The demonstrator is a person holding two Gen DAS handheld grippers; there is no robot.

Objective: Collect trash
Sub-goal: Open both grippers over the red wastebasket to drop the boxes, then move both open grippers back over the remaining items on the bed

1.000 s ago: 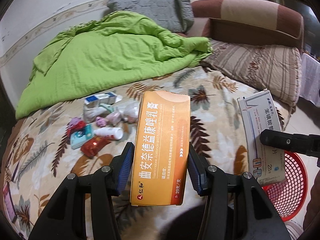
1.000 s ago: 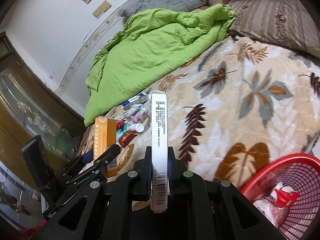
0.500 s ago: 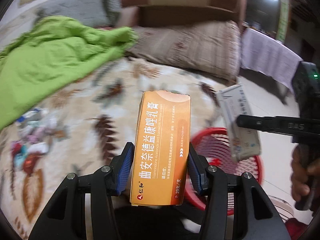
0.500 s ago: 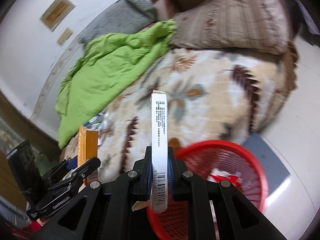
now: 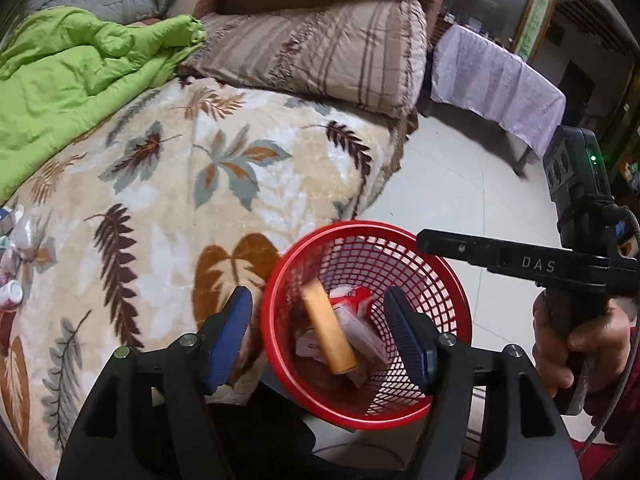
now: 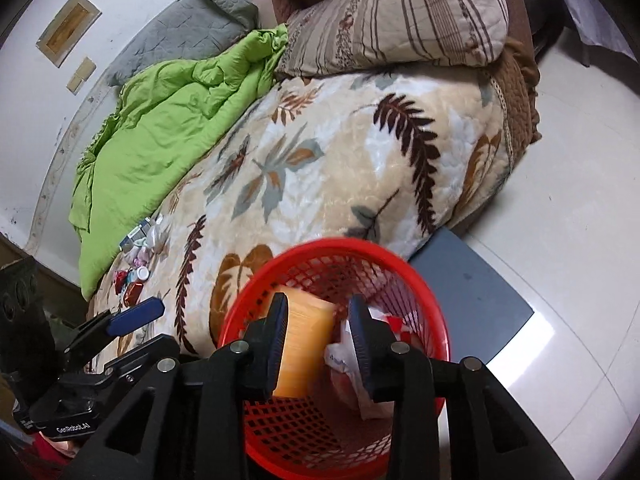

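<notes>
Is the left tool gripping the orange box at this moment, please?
No, the left tool is open with nothing between its blue pads, and the orange box lies inside the red basket.

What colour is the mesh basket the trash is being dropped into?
Red; the basket shows most clearly in the left wrist view.

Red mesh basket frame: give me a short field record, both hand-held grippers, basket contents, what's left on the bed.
left hand-held gripper: open, empty, over the basket
right hand-held gripper: open, empty, over the basket
red plastic mesh basket: on the floor beside the bed
orange cardboard medicine box: inside the basket, tilted, motion-blurred
other basket contents: red-and-white wrapper and pale packets, details unclear
remaining pile of small trash items: on the leaf-print blanket, near the green quilt
</notes>
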